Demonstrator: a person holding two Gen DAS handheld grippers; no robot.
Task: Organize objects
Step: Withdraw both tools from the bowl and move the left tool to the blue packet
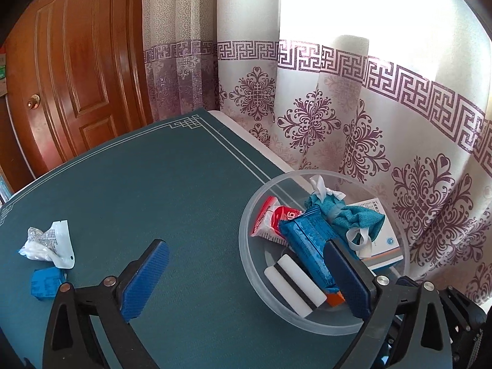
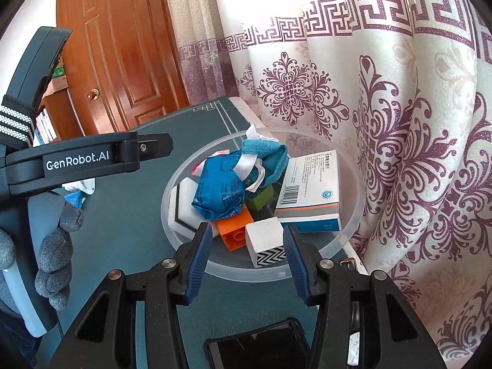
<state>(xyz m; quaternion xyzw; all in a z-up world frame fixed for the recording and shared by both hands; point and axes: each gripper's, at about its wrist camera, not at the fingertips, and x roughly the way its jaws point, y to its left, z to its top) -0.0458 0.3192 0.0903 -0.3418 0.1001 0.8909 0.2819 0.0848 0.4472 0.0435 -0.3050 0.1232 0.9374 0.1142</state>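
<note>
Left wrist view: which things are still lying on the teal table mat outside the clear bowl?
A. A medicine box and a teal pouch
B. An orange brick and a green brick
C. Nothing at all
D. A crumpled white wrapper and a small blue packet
D: the crumpled white wrapper and the small blue packet lie on the teal mat, well left of the clear bowl.

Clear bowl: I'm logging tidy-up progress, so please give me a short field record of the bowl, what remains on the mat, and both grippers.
container: clear bowl at the edge of the teal mat
in bowl: blue snack packet, red-white packet, teal pouch, medicine box, striped white block, orange brick, green brick, white cube
left on mat: crumpled white wrapper, small blue packet
left gripper: open wide, holding nothing
right gripper: open around the white cube
</note>
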